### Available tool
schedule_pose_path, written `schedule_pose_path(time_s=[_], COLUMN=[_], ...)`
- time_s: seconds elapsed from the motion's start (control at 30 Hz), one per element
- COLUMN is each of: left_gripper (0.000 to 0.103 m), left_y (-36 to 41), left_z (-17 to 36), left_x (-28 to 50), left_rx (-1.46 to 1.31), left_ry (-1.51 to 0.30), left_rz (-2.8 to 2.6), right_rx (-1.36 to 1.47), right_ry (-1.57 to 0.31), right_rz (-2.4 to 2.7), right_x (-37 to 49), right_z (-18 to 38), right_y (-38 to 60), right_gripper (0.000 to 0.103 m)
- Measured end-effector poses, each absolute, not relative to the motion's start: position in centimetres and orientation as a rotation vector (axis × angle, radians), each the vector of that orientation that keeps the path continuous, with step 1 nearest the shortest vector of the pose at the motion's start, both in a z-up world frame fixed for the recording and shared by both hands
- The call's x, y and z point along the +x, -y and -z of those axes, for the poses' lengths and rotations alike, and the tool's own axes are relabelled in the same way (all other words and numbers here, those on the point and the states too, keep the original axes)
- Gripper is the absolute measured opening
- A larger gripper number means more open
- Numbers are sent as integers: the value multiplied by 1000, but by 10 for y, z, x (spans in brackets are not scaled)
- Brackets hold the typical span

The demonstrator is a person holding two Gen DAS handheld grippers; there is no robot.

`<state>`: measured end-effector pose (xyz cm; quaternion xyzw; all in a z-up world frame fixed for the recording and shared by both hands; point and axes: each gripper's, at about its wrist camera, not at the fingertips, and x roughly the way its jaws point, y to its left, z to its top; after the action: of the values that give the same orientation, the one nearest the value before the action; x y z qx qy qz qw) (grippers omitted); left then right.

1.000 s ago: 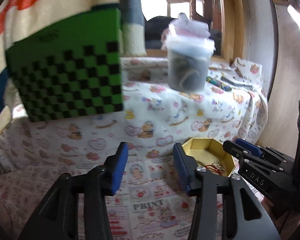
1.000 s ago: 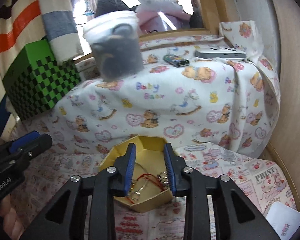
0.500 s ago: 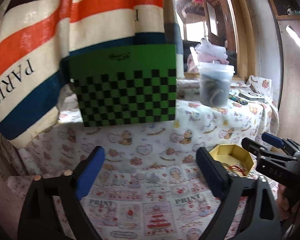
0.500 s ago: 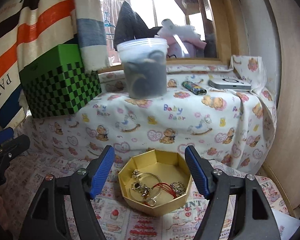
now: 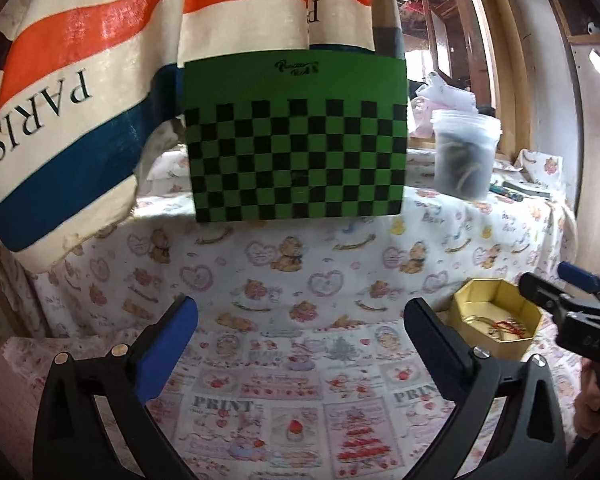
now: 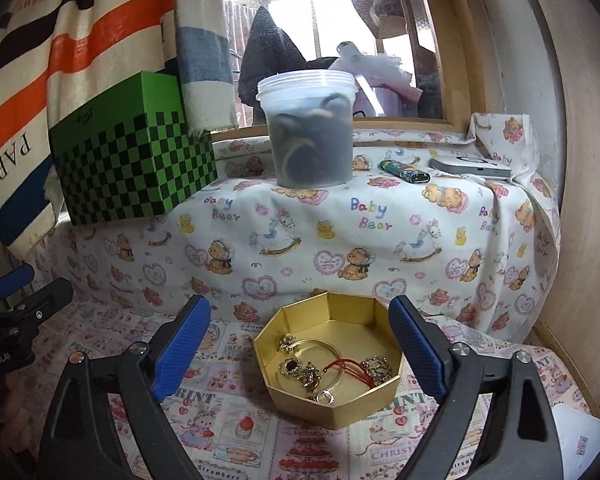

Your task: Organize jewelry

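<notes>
Fingers of the right gripper [image 6: 300,344] stand wide apart, empty, flanking the gold octagonal box [image 6: 332,396] on the printed cloth [image 6: 236,432]; bracelets, rings and a red cord [image 6: 350,370] lie inside it. The left gripper [image 5: 300,338] also gapes empty, facing a green checkered box [image 5: 296,136], the gold box to its right.

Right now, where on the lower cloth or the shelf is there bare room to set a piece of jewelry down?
Lower cloth is bare left of the gold box, between it and the left hand-held gripper. The shelf has a gap between green checkered box and plastic tub; right of the tub, lighter and white case crowd it.
</notes>
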<state>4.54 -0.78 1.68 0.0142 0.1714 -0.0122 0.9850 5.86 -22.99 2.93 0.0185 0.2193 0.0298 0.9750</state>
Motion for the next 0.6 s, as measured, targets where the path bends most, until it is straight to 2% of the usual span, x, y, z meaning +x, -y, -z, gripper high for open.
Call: schedule_pose_path(time_s=[0.07,0.6], left_gripper=[102,102], left_y=[4,6], left_z=[-14,-6], left_x=[47,39], left_rx=[12,21], left_ry=[-337,-294], left_rz=[18,20], right_rx=[37,1], right_ry=[-407,-388], right_rz=[-58,-2], right_x=[56,55], right_z=[-28,-25], right_y=[230,227], right_gripper=[103,103])
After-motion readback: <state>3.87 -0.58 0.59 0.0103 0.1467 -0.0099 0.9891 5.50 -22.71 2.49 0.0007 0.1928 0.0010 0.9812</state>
